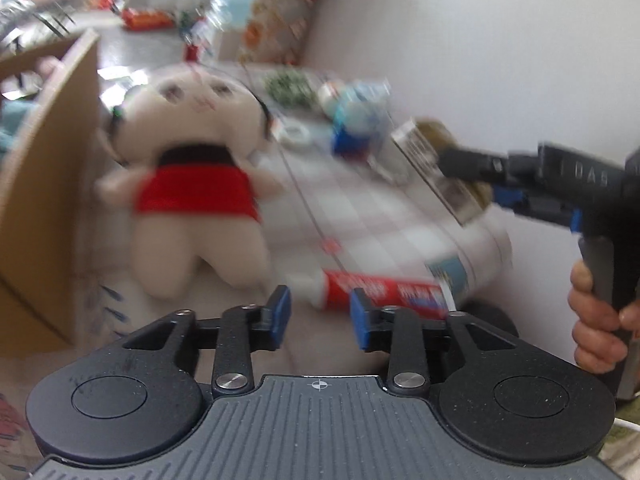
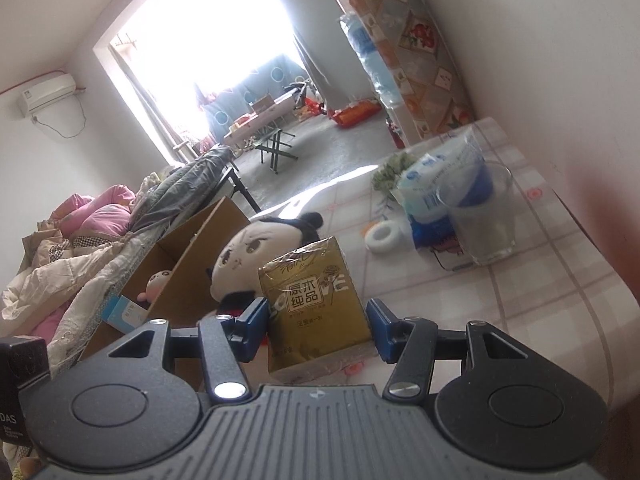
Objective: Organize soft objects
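A plush doll (image 1: 192, 176) in a red skirt lies on the table beside a cardboard box (image 1: 44, 184); it also shows in the right wrist view (image 2: 248, 256). My left gripper (image 1: 320, 316) is open and empty, just short of the doll's legs and a red tube (image 1: 384, 292). My right gripper (image 2: 316, 328) is shut on a gold tissue pack (image 2: 316, 312) and holds it above the table; the left wrist view shows the right gripper (image 1: 460, 160) with the pack (image 1: 440, 168) at the right. The box (image 2: 188, 264) holds a small pink plush (image 2: 158, 282) and a blue packet (image 2: 124, 316).
A checked tablecloth (image 2: 520, 288) covers the table. On it stand a clear glass (image 2: 480, 216), a blue-white wrapped pack (image 2: 432, 192), a white ring (image 2: 382, 238) and a green sprig (image 2: 390, 172). A white wall runs along the right. Bedding (image 2: 80, 248) is piled left of the box.
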`<state>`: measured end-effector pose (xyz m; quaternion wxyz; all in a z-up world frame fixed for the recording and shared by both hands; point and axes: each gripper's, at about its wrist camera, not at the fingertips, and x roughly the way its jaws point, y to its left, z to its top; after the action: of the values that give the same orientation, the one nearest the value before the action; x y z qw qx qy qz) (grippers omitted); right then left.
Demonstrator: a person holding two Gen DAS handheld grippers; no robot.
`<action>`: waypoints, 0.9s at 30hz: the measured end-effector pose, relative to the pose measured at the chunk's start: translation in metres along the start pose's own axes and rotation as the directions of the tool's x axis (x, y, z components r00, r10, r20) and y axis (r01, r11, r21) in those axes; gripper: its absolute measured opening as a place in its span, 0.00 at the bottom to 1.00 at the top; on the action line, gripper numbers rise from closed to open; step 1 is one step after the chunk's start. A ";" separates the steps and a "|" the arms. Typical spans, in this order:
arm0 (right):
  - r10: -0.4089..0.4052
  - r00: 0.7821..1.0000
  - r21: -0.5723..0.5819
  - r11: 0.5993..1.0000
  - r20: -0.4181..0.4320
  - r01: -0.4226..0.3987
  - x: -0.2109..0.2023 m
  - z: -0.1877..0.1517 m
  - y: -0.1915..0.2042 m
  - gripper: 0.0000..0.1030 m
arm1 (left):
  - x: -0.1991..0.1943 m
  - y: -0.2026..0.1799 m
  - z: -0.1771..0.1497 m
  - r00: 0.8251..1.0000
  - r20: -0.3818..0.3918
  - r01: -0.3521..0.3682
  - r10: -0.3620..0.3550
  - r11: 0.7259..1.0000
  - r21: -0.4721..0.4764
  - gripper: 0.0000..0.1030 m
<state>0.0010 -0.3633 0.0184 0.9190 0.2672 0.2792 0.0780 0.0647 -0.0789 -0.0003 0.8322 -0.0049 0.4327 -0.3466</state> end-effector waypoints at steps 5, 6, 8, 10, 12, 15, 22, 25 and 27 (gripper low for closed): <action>-0.007 1.000 0.028 1.000 0.014 0.007 -0.009 -0.007 -0.016 0.55 | 0.035 -0.013 -0.007 0.983 -0.146 0.102 -0.110 0.993 -0.061 0.49; -0.007 1.000 0.034 0.999 0.018 0.007 -0.010 -0.008 -0.019 0.55 | 0.042 -0.013 -0.007 0.979 -0.165 0.107 -0.120 0.990 -0.088 0.54; -0.008 1.000 0.045 0.999 0.027 0.007 -0.012 -0.009 -0.025 0.55 | 0.055 -0.011 -0.004 0.975 -0.181 0.101 -0.126 0.984 -0.145 0.57; -0.014 0.999 0.047 0.999 0.034 0.012 -0.015 -0.010 -0.030 0.55 | 0.059 -0.009 0.002 0.979 -0.154 0.105 -0.134 0.977 -0.185 0.66; -0.014 0.999 0.050 0.999 0.041 0.012 -0.017 -0.011 -0.035 0.55 | 0.064 -0.009 0.011 0.982 -0.141 0.094 -0.124 0.974 -0.206 0.68; -0.013 0.999 0.061 0.998 0.050 0.010 -0.020 -0.011 -0.042 0.55 | 0.073 -0.010 0.022 0.988 -0.139 0.038 -0.066 0.981 -0.192 0.68; -0.025 0.997 0.071 0.997 0.077 0.019 -0.026 -0.011 -0.058 0.56 | 0.105 -0.025 0.041 0.983 -0.182 -0.048 0.033 0.996 -0.080 0.70; -0.023 0.997 0.080 0.997 0.075 0.017 -0.020 -0.015 -0.064 0.56 | 0.113 -0.036 0.044 0.980 -0.184 -0.082 0.080 0.997 -0.002 0.66; -0.012 0.998 0.096 0.995 0.065 0.006 -0.015 -0.017 -0.069 0.56 | 0.116 -0.045 0.040 0.976 -0.169 -0.125 0.134 0.990 0.066 0.56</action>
<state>-0.0212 -0.4178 -0.0237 0.9142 0.3119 0.2535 0.0516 0.1129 -0.1923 -0.0447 0.8121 0.0764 0.4931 -0.3025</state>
